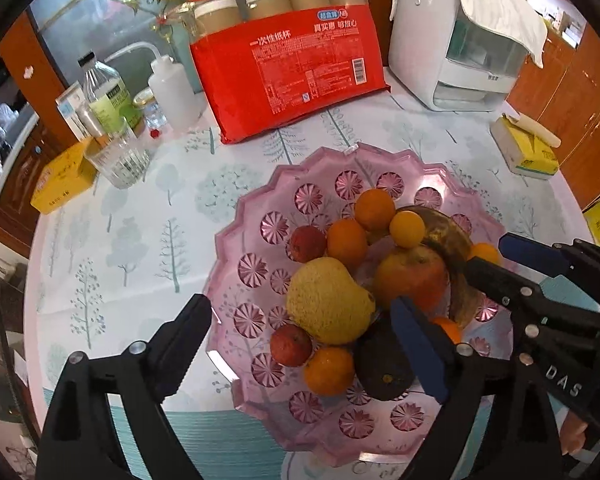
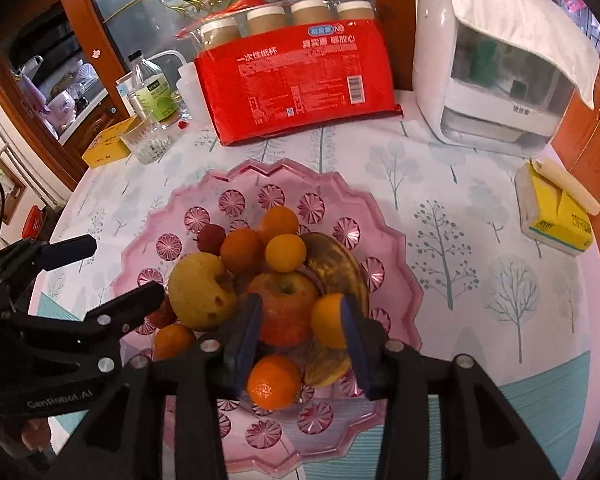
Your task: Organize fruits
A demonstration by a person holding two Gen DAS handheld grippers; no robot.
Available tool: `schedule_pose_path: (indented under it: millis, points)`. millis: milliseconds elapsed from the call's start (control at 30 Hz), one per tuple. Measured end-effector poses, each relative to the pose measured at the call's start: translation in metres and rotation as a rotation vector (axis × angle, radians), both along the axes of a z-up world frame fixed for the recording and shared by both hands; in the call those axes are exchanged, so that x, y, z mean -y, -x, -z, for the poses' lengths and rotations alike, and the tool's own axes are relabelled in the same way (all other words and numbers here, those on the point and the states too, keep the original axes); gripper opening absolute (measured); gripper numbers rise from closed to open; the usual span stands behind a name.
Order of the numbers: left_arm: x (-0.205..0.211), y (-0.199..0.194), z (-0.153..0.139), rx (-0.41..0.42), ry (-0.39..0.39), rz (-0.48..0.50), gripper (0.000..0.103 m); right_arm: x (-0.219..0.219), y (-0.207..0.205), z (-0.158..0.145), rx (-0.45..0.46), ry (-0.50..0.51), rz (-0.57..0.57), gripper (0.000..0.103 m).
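A pink scalloped glass plate (image 1: pixel 236 240) (image 2: pixel 392 264) on the tree-patterned tablecloth holds a pile of fruit. My left gripper (image 1: pixel 302 316) stands wide open over the plate's near side. A yellow pear-shaped fruit (image 1: pixel 328 300) lies between its fingers, touching neither. A red lychee (image 1: pixel 290 344), an orange (image 1: pixel 328 370) and a dark avocado (image 1: pixel 384 368) lie just below. My right gripper (image 2: pixel 300 320) is partly open above the red-yellow apple (image 2: pixel 286 304). A small orange (image 2: pixel 328 320) sits by its right pad and a tangerine (image 2: pixel 274 380) lies under the gap. A browned banana (image 2: pixel 336 268) curves behind.
Behind the plate stand a red pack of paper cups (image 1: pixel 292 72) and a white appliance (image 1: pixel 452 48) under a cloth. A glass (image 1: pixel 118 156), bottles (image 1: pixel 104 92) and a yellow box (image 1: pixel 60 184) crowd the left. A yellow tissue pack (image 2: pixel 556 212) lies right.
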State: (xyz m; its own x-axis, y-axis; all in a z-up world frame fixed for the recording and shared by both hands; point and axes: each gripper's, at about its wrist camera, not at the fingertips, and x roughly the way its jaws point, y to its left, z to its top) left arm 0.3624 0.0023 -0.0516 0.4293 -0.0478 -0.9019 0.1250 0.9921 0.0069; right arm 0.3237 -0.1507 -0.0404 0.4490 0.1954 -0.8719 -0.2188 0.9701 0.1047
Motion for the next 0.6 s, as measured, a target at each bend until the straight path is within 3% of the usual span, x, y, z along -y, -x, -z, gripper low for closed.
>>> schedule_pose_path:
  millis: [300,600]
  points:
    - [0.000,0.014,-0.015,0.013,-0.005,-0.005,0.101,0.001,0.011,-0.017,0.030,-0.013,0.002,0.045]
    - [-0.002,0.045,-0.051,0.083,0.018,-0.024,0.101,0.003,0.033,-0.043,0.071,-0.038,0.005,0.045]
